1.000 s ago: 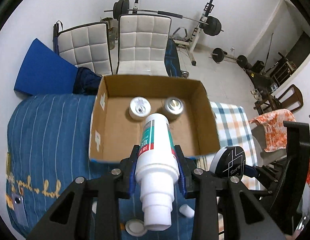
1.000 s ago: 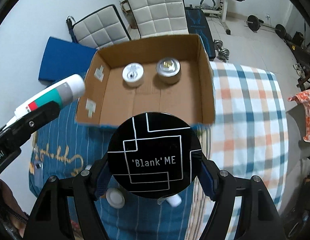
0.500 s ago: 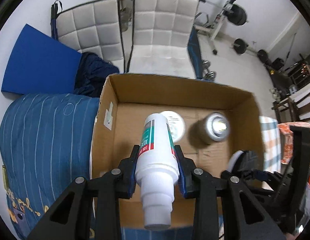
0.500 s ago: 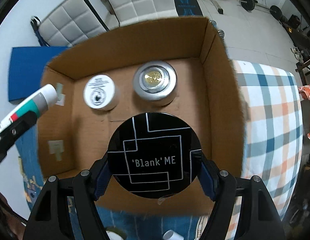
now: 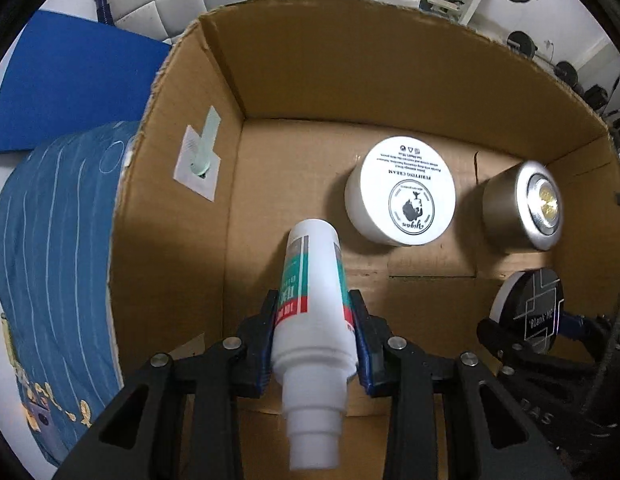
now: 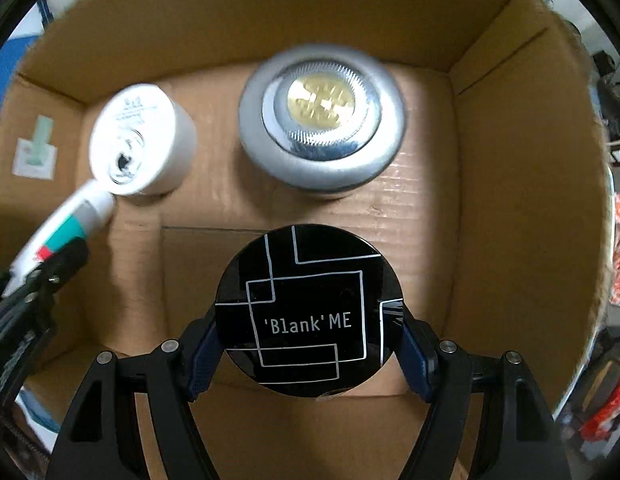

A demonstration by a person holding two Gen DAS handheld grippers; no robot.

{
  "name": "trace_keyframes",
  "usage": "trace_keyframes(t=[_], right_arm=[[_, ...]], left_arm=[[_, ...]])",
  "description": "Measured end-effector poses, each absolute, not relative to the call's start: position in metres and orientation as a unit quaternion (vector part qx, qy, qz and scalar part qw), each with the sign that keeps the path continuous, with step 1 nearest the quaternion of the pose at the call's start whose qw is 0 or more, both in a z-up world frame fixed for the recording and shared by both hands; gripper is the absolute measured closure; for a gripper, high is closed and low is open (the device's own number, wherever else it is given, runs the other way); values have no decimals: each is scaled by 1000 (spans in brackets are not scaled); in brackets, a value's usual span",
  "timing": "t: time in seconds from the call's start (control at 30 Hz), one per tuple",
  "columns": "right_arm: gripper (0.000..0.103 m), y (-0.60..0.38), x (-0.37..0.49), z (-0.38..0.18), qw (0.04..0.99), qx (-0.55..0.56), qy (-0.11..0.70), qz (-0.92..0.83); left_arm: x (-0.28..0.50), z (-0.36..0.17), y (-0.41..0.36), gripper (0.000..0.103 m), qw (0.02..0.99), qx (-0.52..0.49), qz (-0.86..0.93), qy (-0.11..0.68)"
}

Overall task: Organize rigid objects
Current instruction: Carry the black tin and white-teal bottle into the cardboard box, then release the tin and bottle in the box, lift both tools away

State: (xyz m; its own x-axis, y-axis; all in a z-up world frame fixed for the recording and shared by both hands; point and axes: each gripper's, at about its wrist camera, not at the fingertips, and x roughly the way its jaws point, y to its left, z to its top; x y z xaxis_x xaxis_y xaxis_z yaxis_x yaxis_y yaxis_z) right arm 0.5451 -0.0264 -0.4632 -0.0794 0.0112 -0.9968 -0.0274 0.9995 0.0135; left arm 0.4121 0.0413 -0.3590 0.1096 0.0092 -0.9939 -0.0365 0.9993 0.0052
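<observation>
The cardboard box (image 5: pixel 310 80) is matt, corrugated brown paperboard. Inside it, the white jar (image 5: pixel 402 196) and white bottle (image 5: pixel 314 308) look like smooth plastic; the silver jar (image 6: pixel 322 128) has a brushed metallic finish. The black disc (image 6: pixel 310 308) is glossy.

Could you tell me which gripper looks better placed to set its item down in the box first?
Probably right: its black compact hangs over bare cardboard box floor, while the left gripper's tube points near the white jar.

Black gripper (image 6: pixel 310 344) frames, silver screws, blue pads (image 6: pixel 204 354).
</observation>
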Motion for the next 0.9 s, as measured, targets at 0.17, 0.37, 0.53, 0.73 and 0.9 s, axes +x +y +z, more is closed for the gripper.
trace_keyframes(t=[0.17,0.37,0.53,0.73,0.9], right_arm=[[26,-29,549,-484,659,-9,752,7],[26,-29,549,-494,646,-20,763,8],[25,-25,553,-497,648,-18,762,5],[25,-17,550,-496,640,-30,768,3],[20,-27,548,-492,637,18,770,6]], left_arm=[[409,-361,37,73,743,-5,14,670],[410,-389,34,73,715,1,18,699],[409,-403,36,73,703,-14,22,711],[414,-399,38,72,699,-20,21,714],[417,-391,51,71,697,-45,19,715]])
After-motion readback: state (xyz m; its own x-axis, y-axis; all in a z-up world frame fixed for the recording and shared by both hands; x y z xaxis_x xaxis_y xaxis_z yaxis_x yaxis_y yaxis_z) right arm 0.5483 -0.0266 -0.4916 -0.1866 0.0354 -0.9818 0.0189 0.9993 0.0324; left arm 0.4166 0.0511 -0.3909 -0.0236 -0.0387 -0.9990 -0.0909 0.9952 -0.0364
